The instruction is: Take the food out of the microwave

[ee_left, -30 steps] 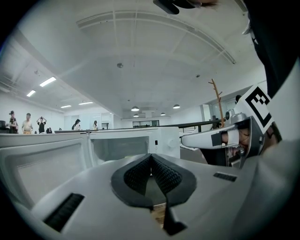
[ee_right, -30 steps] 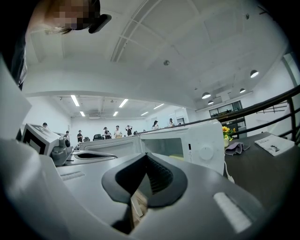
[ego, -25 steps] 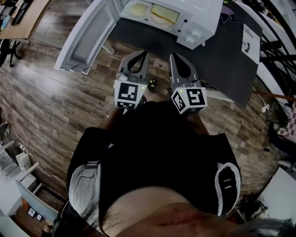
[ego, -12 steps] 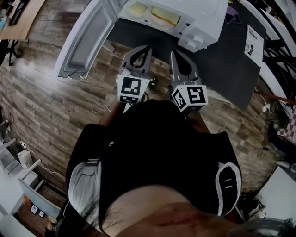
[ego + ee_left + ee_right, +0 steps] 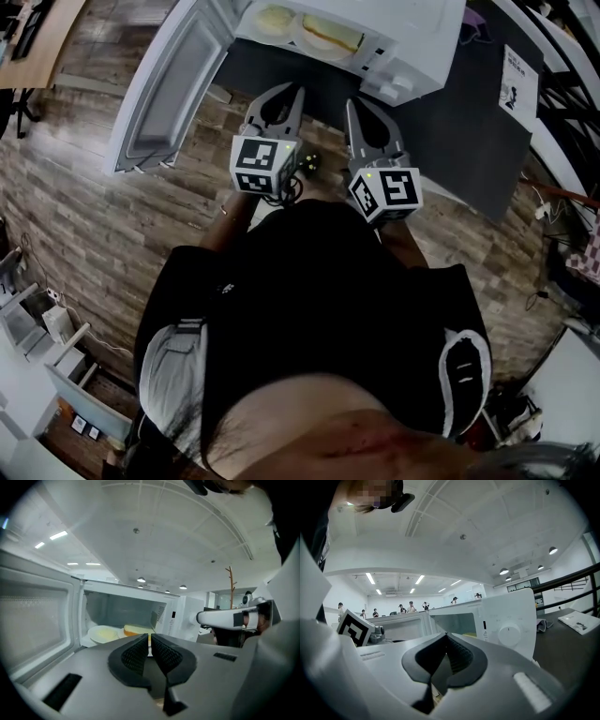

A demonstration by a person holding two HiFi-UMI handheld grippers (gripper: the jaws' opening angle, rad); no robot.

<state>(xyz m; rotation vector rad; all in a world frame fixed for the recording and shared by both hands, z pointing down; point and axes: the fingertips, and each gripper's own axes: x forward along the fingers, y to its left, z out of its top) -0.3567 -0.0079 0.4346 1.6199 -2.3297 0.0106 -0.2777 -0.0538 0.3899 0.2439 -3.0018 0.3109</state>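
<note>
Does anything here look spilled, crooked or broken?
Nothing stands out. The microwave rests on a dark surface with its door wide open, and the food lies inside with nothing spilled. The left gripper and right gripper are both shut and empty, short of the opening.

This looks like a big open-plan lab or office: long strip lights (image 5: 370, 578) on a white ceiling (image 5: 464, 522), people (image 5: 411, 606) standing far across the room, wood-plank floor (image 5: 84, 234), trailing cables (image 5: 539, 300), a microwave (image 5: 412, 37) on a dark table (image 5: 469, 131).
</note>
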